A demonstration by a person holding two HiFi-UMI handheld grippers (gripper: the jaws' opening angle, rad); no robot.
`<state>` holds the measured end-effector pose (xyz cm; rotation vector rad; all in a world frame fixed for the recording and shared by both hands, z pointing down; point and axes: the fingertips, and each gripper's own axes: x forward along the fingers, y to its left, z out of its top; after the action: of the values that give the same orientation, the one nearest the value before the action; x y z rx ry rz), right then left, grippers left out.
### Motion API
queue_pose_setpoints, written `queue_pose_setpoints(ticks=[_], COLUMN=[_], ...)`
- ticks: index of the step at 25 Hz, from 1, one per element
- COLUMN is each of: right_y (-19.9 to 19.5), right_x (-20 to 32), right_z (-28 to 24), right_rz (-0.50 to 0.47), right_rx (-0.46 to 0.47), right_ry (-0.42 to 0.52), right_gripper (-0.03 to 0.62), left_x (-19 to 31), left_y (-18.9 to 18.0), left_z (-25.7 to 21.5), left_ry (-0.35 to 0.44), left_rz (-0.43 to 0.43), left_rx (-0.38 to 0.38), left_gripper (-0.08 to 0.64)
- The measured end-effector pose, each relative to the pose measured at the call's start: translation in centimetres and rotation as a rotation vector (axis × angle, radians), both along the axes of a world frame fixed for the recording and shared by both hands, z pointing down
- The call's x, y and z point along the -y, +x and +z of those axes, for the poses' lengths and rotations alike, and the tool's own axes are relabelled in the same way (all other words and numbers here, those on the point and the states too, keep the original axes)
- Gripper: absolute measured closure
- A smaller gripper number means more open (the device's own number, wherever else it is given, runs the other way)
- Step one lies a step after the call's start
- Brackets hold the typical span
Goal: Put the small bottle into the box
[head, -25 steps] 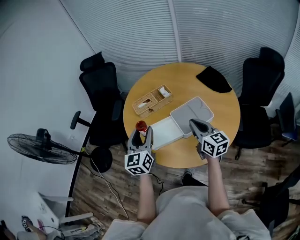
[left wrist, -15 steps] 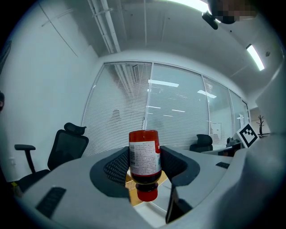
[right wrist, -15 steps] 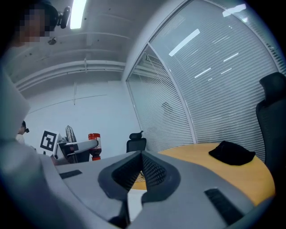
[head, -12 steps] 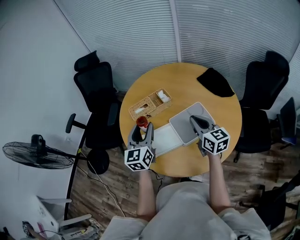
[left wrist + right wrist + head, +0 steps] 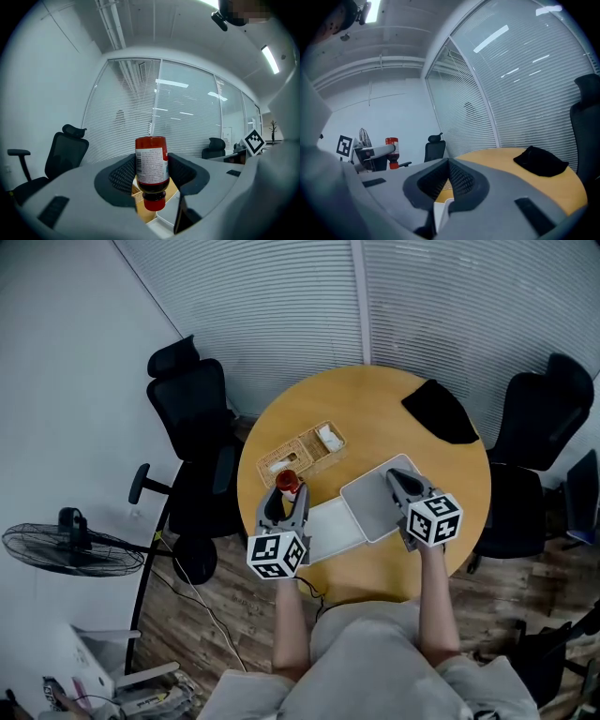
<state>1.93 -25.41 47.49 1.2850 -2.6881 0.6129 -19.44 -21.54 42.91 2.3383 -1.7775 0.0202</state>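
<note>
The small bottle [image 5: 151, 161], dark red with a white label and a red cap, is clamped between the pads of my left gripper [image 5: 151, 174], cap end pointing down in the left gripper view. From the head view the bottle [image 5: 287, 482] hangs over the table's left side, between the wicker basket and the white box [image 5: 330, 524]. The box's grey lid [image 5: 373, 502] lies open beside it. My right gripper [image 5: 401, 484] is shut on nothing, just above that lid. The right gripper view also catches the bottle [image 5: 392, 153] off to the left.
A wicker basket [image 5: 302, 452] with small items sits behind the bottle on the round wooden table [image 5: 375, 418]. A black cloth [image 5: 441, 413] lies at the far right. Black office chairs [image 5: 192, 427] stand on both sides, and a floor fan [image 5: 70, 545] at the left.
Both grippers have moved a little forward over the table. The bottle now sits closer to the basket, and the right gripper is over the grey lid.
</note>
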Motion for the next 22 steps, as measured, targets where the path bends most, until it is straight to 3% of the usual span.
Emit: queue_pose_setpoints(ticks=[14, 22], right_y=[-3.4, -4.5], right_x=[1.8, -0.4], right_z=[4.3, 5.9], right_rz=[-0.099, -0.115], right_rx=[-0.028, 0.004], right_ry=[-0.090, -0.093], right_gripper=[0.575, 0.574], left_x=[-0.1, -1.2], left_y=[0.2, 1.6], left_z=[3.8, 7.6], left_ry=[-0.099, -0.187], left_rz=[0.027, 0.136], left_rx=[0.031, 0.205], left_gripper=[0.328, 0.328])
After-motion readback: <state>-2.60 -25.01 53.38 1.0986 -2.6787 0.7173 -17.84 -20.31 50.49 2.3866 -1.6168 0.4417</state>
